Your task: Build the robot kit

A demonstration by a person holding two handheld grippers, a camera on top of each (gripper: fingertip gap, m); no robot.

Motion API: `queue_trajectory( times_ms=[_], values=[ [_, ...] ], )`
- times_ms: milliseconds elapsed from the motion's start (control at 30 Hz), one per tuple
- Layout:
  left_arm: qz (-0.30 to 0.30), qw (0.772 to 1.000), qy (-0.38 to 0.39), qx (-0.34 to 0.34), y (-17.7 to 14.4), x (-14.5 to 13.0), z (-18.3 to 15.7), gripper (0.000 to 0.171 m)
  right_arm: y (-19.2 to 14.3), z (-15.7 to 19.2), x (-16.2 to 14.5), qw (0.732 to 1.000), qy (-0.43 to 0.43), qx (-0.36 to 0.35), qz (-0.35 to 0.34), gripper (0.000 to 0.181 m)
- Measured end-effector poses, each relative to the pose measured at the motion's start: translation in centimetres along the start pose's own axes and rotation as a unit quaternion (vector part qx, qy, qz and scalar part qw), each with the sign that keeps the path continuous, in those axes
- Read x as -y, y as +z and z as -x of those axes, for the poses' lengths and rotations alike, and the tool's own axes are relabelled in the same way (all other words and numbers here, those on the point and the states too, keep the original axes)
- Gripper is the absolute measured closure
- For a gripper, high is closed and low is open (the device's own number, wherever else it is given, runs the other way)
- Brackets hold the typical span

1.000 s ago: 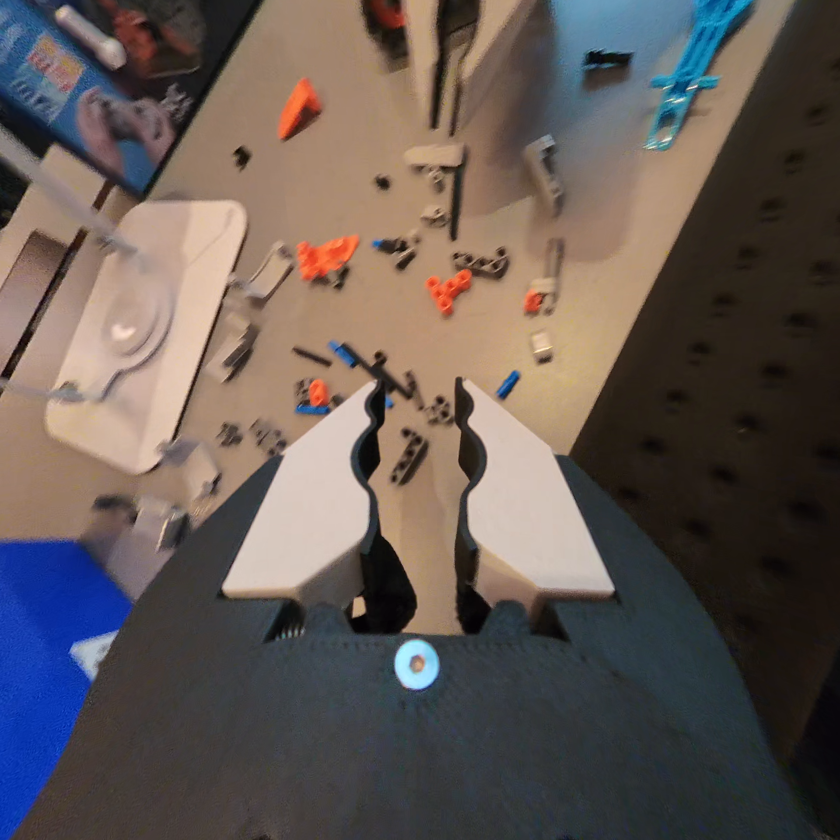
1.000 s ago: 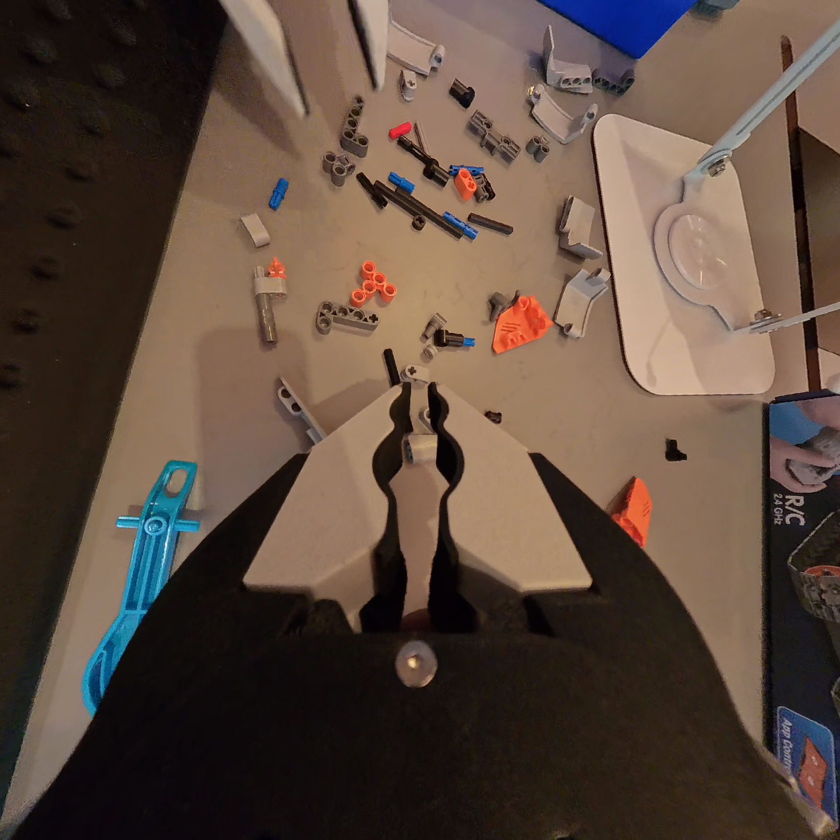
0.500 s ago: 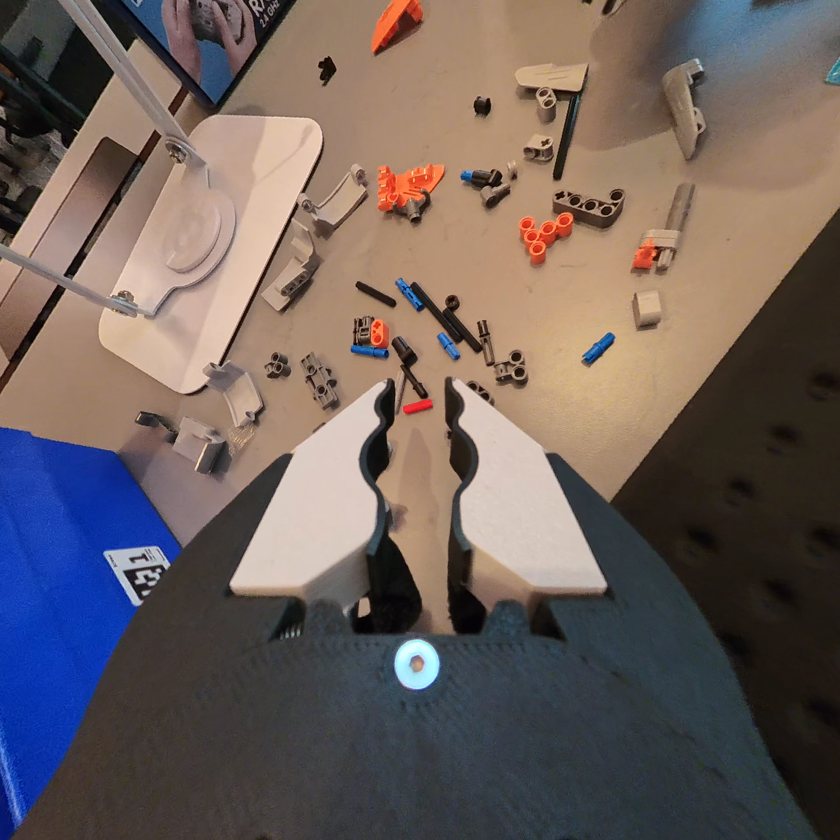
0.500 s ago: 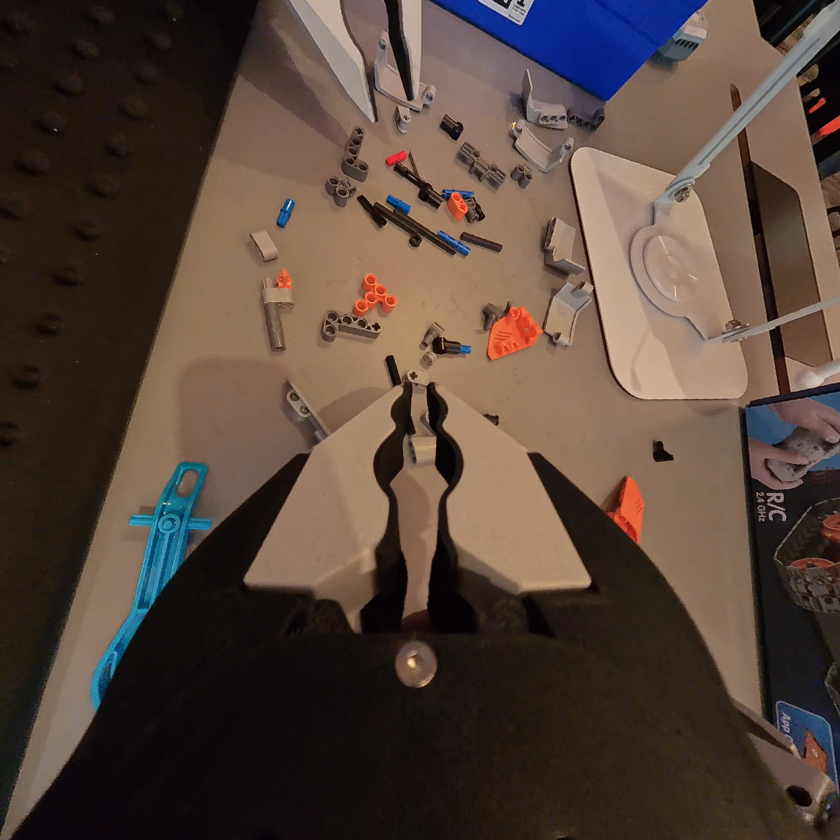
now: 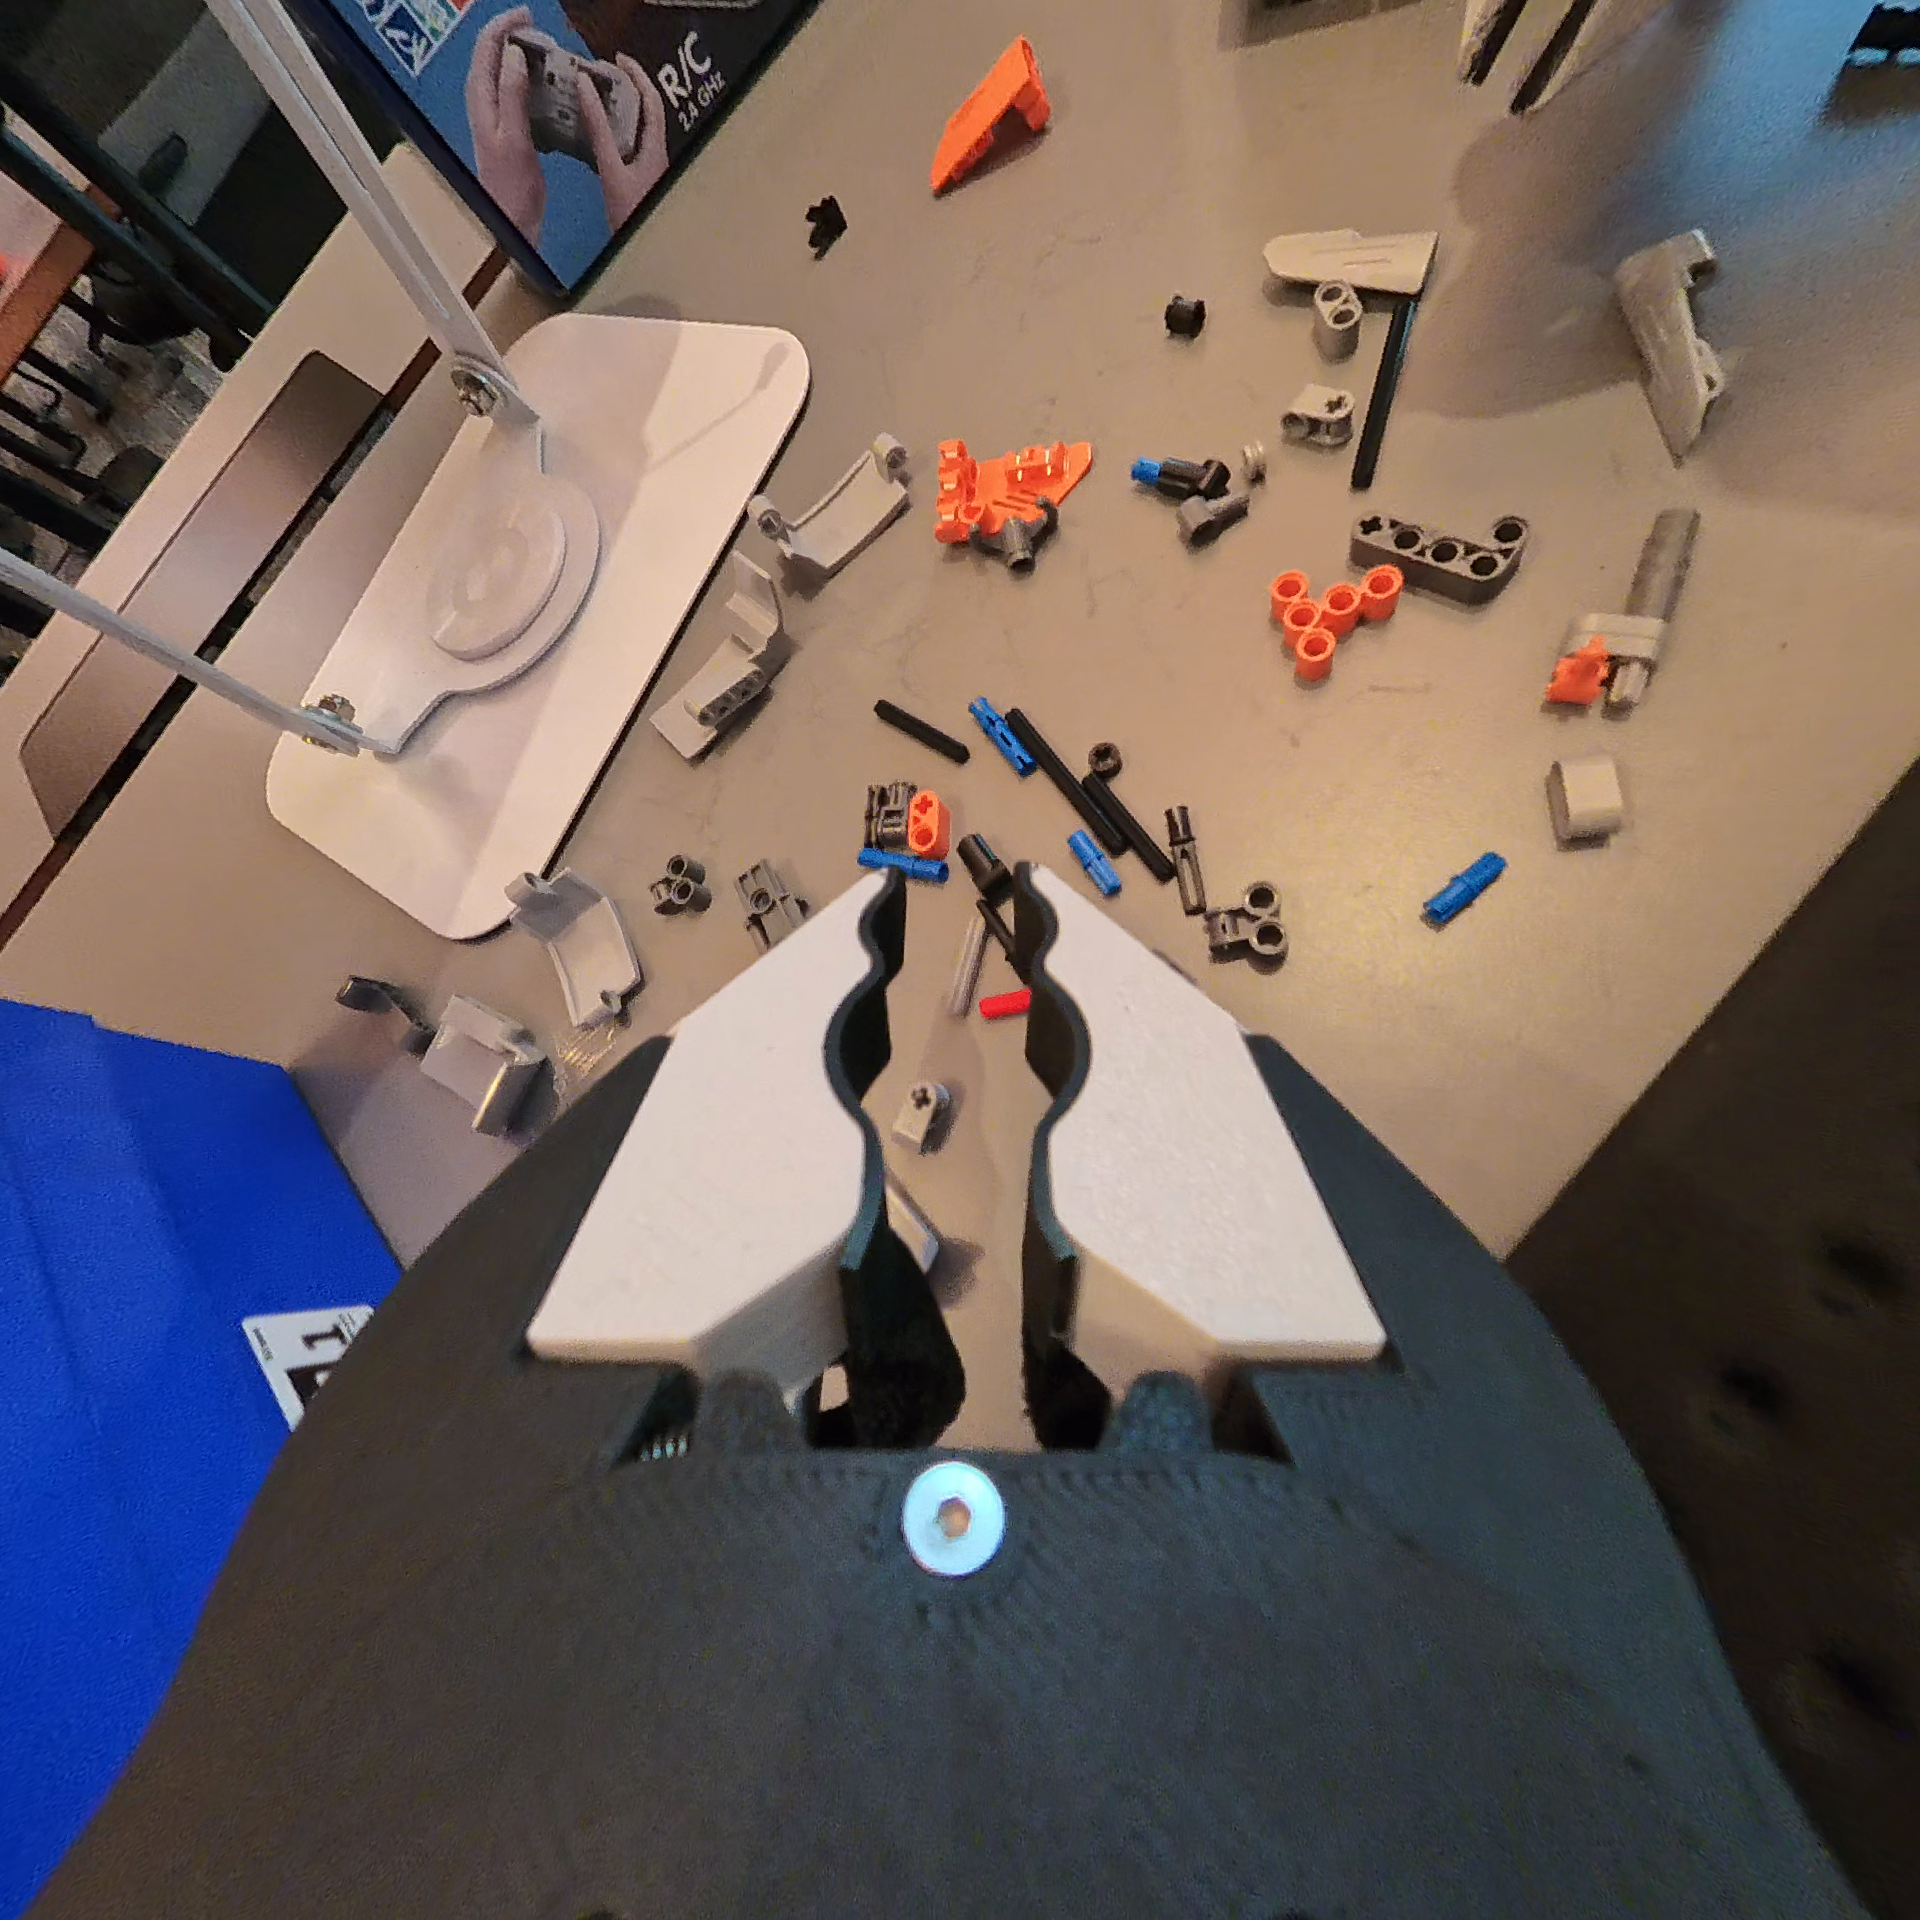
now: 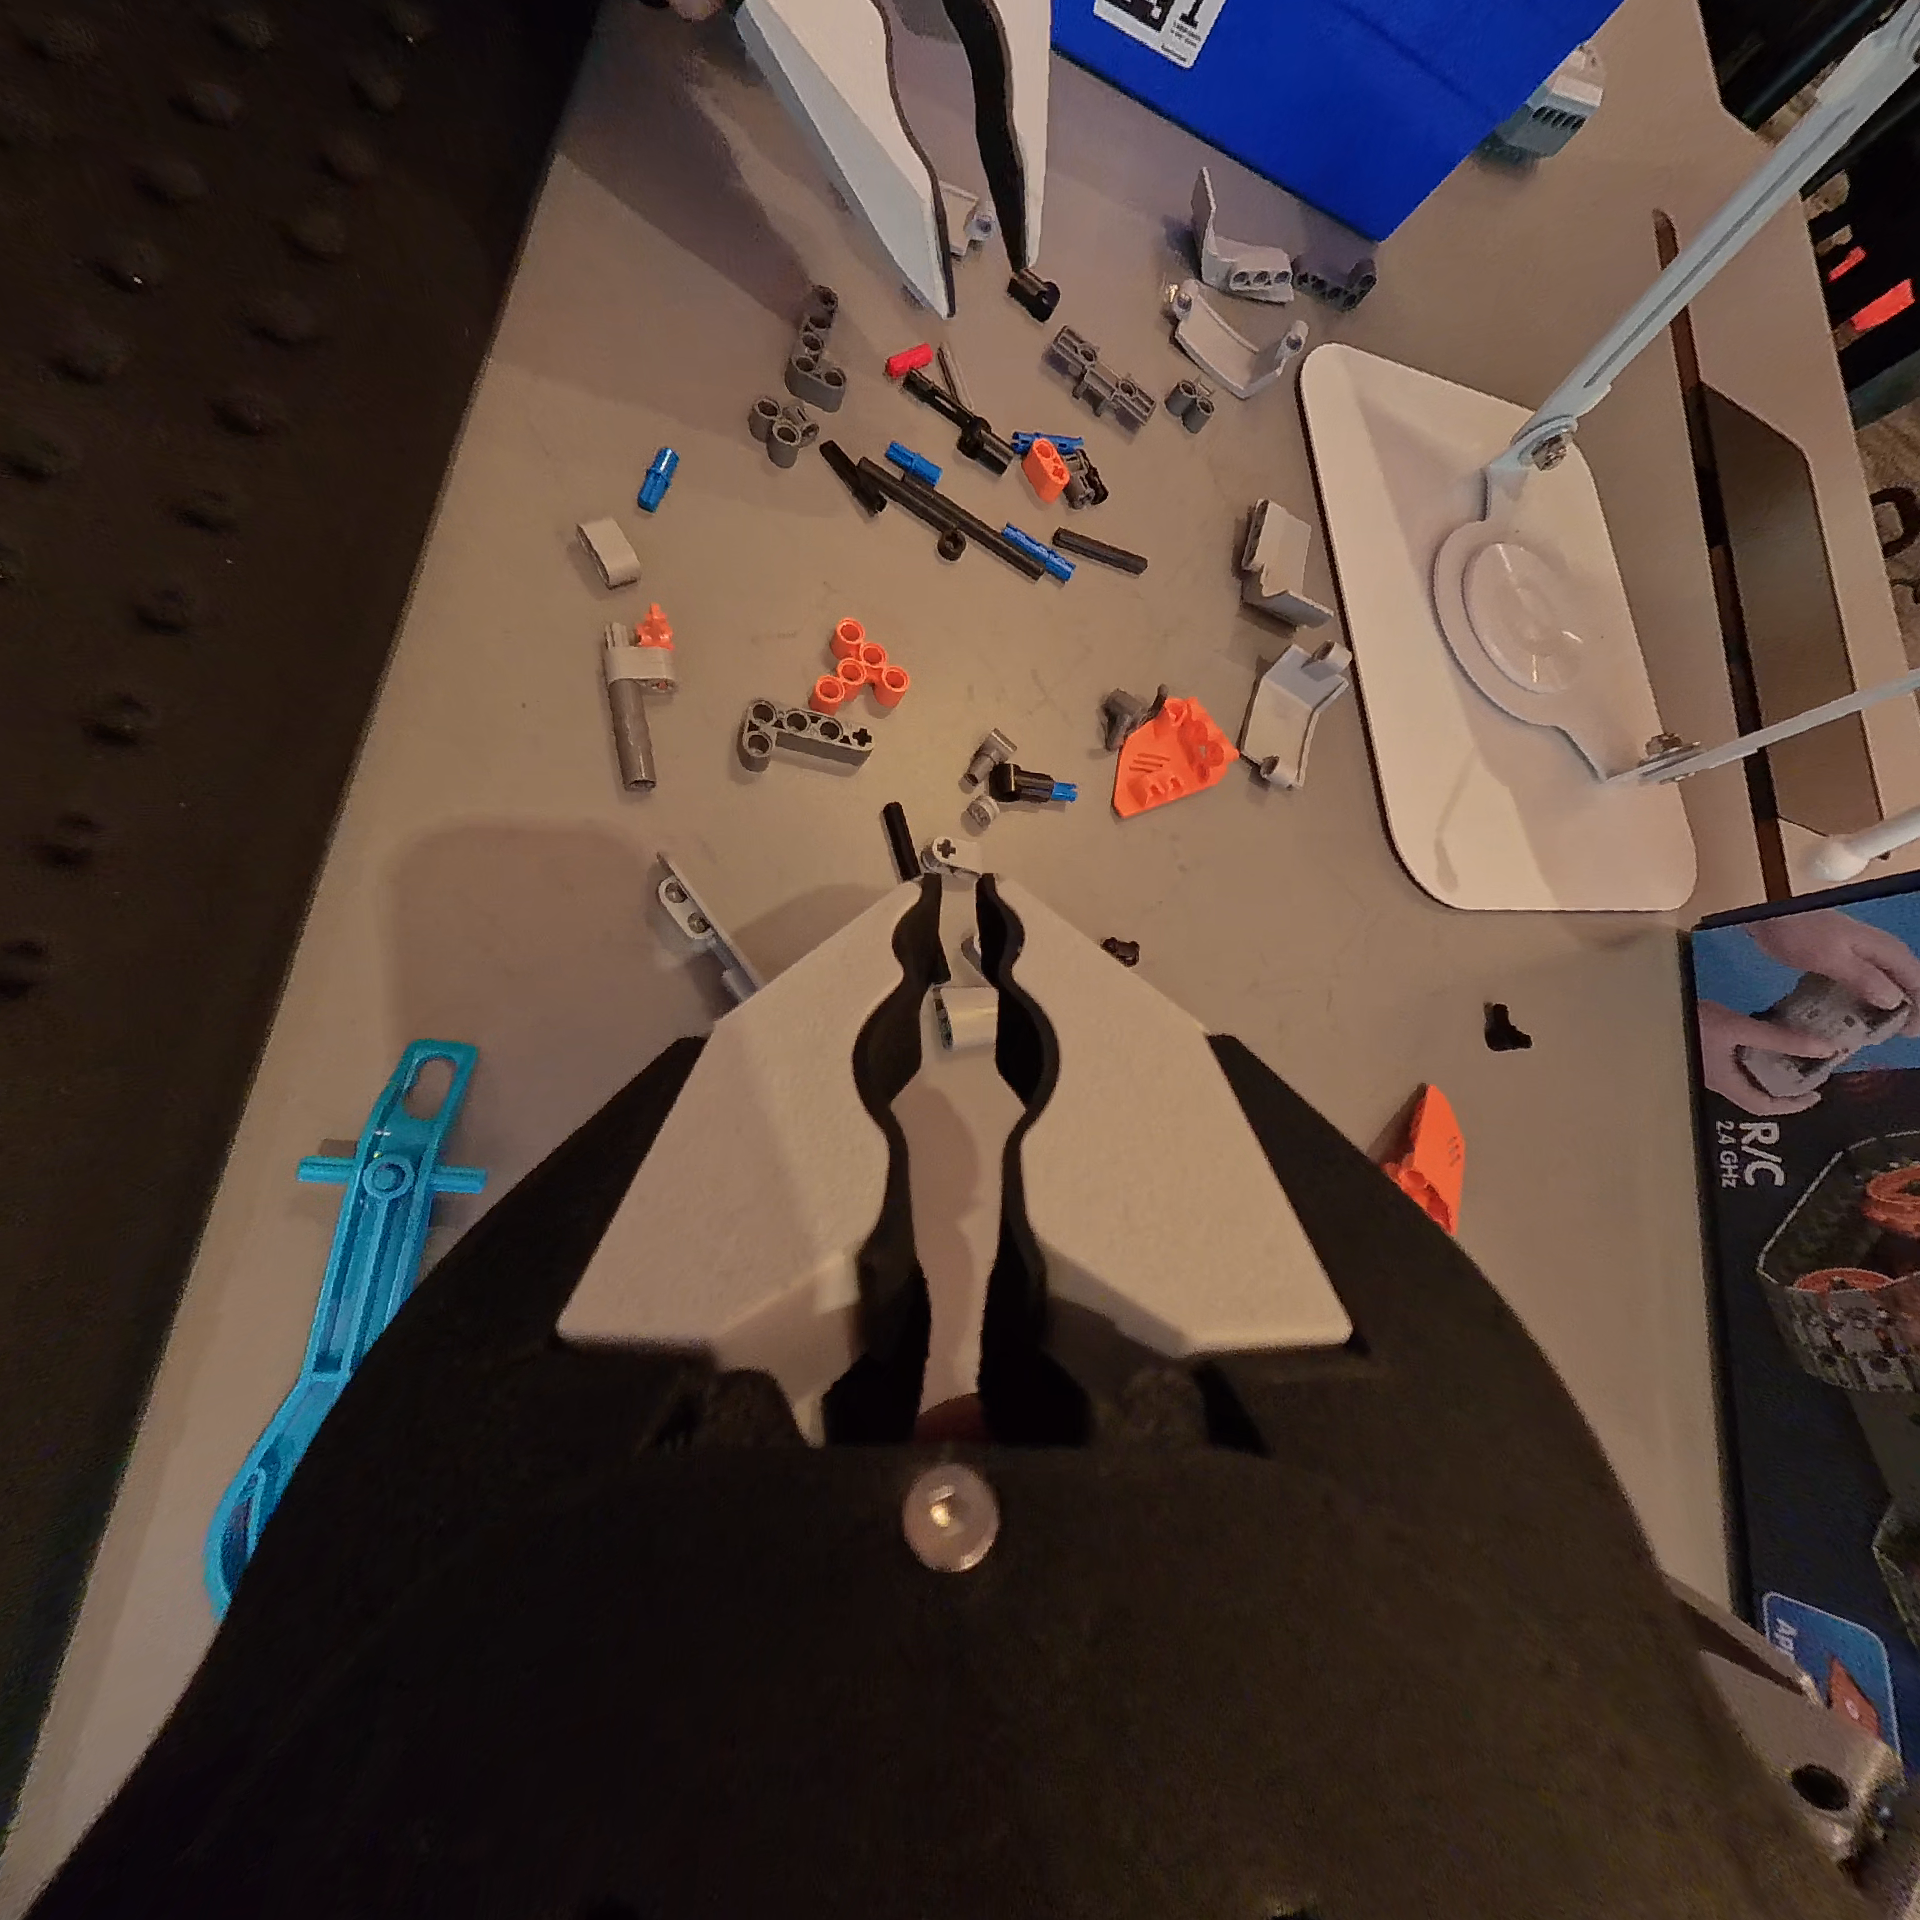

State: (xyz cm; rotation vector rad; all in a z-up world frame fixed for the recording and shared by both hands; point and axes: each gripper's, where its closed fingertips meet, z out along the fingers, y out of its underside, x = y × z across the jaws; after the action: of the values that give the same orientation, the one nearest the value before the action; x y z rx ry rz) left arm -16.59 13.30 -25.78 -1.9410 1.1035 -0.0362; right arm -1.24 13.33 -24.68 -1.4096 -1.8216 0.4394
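**A:** What lies around the left gripper (image 5: 956,883), going from its left side across?

**B:** Far left, a blue box (image 5: 125,1299) with a white tag. Ahead-left of the fingers, a white stand base (image 5: 665,436) on the grey table (image 5: 1299,1091), with curved grey panels (image 5: 582,940) just beside its near edge. Straight ahead, at the fingertips, a blue pin (image 5: 902,864) and a black connector (image 5: 982,860); between the fingers lie a thin grey axle (image 5: 968,961), a red pin (image 5: 1004,1003) and, farther back, a small grey connector (image 5: 923,1114). Ahead-right, an orange cluster of rings (image 5: 1330,613) and a dark grey bent beam (image 5: 1442,544). Right of the tips, a loose blue pin (image 5: 1463,886).

**A:** Is it holding anything?

**B:** No. Its jaws stand apart with the table showing between them; whether they touch the pieces below, I cannot tell.

**A:** And the right gripper (image 6: 958,883)?

**B:** To its left, a turquoise tool (image 6: 353,1278) by the table edge and a grey strip (image 6: 696,920) partly under the left finger. Ahead, a black axle (image 6: 897,831) and a grey connector (image 6: 948,852) just past the tips. Ahead-right, an orange panel (image 6: 1169,774); right of the body, an orange wedge (image 6: 1429,1153) and a printed box (image 6: 1808,1195).

**A:** Its grip?

**B:** Jaws nearly together, pinching a light grey sleeve piece (image 6: 964,1016) a little back from the tips. It is short and tube-like, with one open end facing left.
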Motion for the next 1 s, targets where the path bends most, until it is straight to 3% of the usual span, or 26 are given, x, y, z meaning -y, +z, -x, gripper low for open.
queue_trajectory(
  times_ms=[667, 1000],
  values=[
    [0.014, 1.000, -0.018, 0.015, -0.6, -0.7, 1.0, 0.154, -0.2, -0.2, 0.0, 1.000, -0.004, -0.006, -0.002, 0.177],
    [0.049, 0.998, -0.012, -0.034, 3.0, 1.5, 0.7, 0.155, -0.3, 0.0, 0.3, 1.000, -0.005, -0.005, -0.006, 0.177]
  ],
)
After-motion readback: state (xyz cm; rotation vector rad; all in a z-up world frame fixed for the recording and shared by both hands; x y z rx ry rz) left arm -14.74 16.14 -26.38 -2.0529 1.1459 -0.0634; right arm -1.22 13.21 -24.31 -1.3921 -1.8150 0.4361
